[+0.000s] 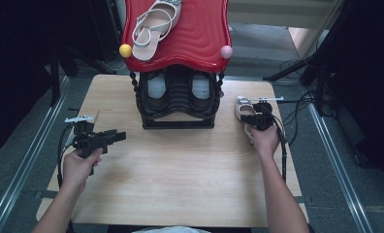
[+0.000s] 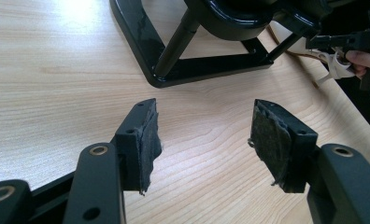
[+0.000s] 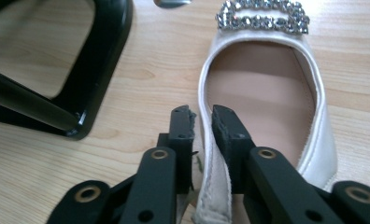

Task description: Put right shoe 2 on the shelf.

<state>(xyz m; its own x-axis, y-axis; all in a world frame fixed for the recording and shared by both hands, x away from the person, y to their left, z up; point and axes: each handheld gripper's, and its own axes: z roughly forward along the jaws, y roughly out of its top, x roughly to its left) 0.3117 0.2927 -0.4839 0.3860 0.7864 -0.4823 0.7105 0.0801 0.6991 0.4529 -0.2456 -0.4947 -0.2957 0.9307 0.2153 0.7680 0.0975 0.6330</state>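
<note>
Right tool [image 3: 202,122] clamping white shoe [image 3: 267,116] rim (rhinestone buckle), left tool [image 2: 206,140] agape

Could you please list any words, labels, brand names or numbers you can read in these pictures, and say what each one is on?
There is no readable text.
Glossy red wavy-edged plastic top shelf of the black shoe rack: plain, no lettering.
White sandal with a rhinestone buckle, held at its side edge by the right gripper: no print visible on the insole.
Light wooden table and open left gripper: no markings.
</note>
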